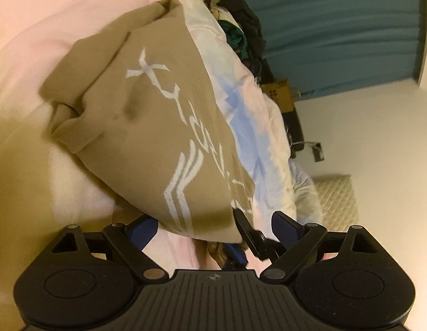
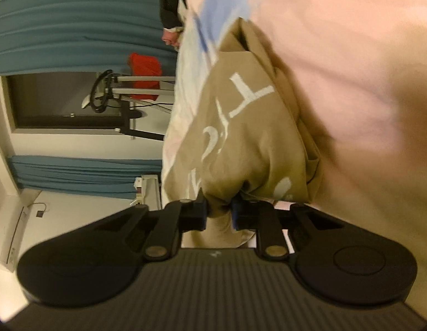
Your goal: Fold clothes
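A tan garment with white lettering (image 1: 147, 127) lies partly folded on a pink and white duvet (image 1: 34, 27). My left gripper (image 1: 213, 231) is open, its jaws spread wide beside the garment's near corner, holding nothing. The other gripper's black finger (image 1: 249, 234) shows at that corner in the left wrist view. In the right wrist view the same garment (image 2: 246, 138) hangs bunched, and my right gripper (image 2: 219, 212) is shut on a fold of its tan cloth.
A pile of dark and green clothes (image 1: 241, 27) lies at the bed's far edge. Teal curtains (image 1: 337, 27) hang behind. A cardboard box (image 1: 279, 93) stands by the bed. A red item (image 2: 144, 69) on a metal rack (image 2: 136, 88) stands by the window.
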`<state>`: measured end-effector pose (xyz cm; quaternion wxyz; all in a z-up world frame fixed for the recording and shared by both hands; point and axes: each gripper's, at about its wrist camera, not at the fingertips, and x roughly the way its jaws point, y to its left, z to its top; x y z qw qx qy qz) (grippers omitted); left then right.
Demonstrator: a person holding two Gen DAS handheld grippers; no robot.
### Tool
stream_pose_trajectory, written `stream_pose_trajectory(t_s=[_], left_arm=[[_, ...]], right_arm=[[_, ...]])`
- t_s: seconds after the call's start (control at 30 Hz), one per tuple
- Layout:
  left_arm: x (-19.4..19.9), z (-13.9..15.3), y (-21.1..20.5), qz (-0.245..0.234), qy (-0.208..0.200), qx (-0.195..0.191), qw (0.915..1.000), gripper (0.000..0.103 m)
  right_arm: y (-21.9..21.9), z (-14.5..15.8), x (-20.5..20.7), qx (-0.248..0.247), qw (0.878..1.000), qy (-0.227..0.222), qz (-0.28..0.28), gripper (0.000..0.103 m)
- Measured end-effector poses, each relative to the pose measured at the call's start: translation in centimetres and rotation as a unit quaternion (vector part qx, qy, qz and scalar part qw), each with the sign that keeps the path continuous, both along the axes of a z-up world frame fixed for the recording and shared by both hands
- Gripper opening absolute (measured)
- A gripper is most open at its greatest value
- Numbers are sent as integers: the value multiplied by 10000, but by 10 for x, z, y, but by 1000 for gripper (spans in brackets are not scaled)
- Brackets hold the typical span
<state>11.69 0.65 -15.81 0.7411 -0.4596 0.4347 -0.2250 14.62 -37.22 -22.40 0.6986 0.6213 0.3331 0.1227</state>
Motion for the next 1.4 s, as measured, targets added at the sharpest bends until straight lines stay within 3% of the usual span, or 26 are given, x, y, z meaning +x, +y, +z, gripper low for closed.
stream_pose_trajectory(t_s=[0.13,0.23,0.5,0.6,0.67,0.8,0.9,0.97,1.2,1.3,1.4], left_arm=[[3,-10,13,396,167,-477,9979,89],[8,-18,22,629,298,-731,9949,80],[6,-28,31,932,565,-537,9926,42],[5,-28,33,992,578,-426,9925,35],[5,-30,34,1007,589,-441,9922,34],[7,-29,34,999,532,-450,9926,34],[8,-28,33,991,495,-405,9930,34],[6,-27,33,1001,478,-417,9930,33],[7,-27,33,1017,465,-442,9927,33],[8,-27,33,1019,464,-491,9925,32],[9,-26,33,1006,454,-504,9926,31]], right_arm=[[-4,13,-3,56,9997,-256,-6,17],[-10,21,-8,30,9991,-424,-41,17],[-13,17,-19,-122,9997,-172,76,19],[-5,10,-22,-110,9995,114,283,34],[2,3,-21,121,9985,237,470,57],[24,-4,-12,696,9936,136,881,61],[48,-3,-6,785,9883,135,1298,64],[50,-4,-8,761,9911,153,1084,64],[14,-35,-11,1356,9891,554,-140,64],[11,-32,-13,1174,9911,522,-351,63],[7,-29,-20,955,9925,569,-514,54]])
